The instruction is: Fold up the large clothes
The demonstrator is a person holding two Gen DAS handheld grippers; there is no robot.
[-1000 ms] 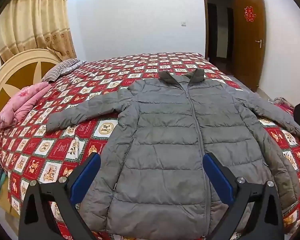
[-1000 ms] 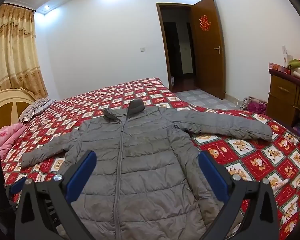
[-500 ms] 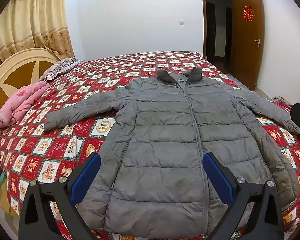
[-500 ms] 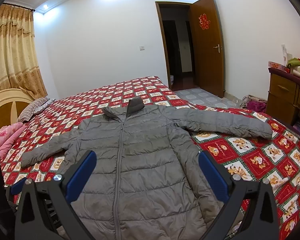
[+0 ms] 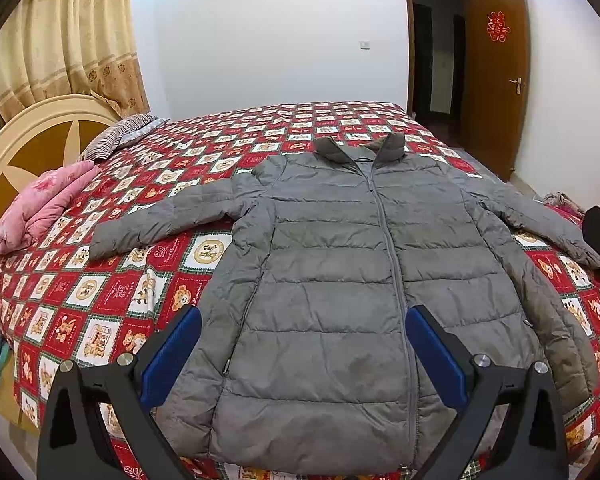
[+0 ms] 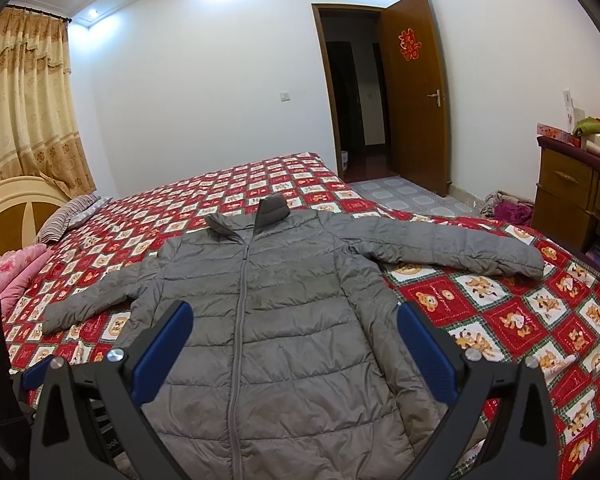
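A grey quilted puffer jacket [image 5: 340, 272] lies flat and zipped on the bed, collar away from me, both sleeves spread out to the sides. It also shows in the right wrist view [image 6: 276, 320]. My left gripper [image 5: 302, 320] is open and empty, held above the jacket's lower hem. My right gripper [image 6: 294, 316] is open and empty too, above the jacket's lower front. Neither gripper touches the jacket. The left sleeve cuff [image 5: 104, 242] and right sleeve cuff [image 6: 528, 260] rest on the bedspread.
The bed has a red checkered bedspread [image 5: 112, 300]. A pink folded blanket [image 5: 40, 208] and a striped pillow [image 5: 120, 136] lie by the round headboard [image 5: 24, 140]. A wooden dresser [image 6: 572, 192] stands at right, an open door [image 6: 416, 96] beyond.
Both grippers have drifted slightly, so the jacket sits a little lower and more centred in view. The jacket has not moved and both grippers stay open.
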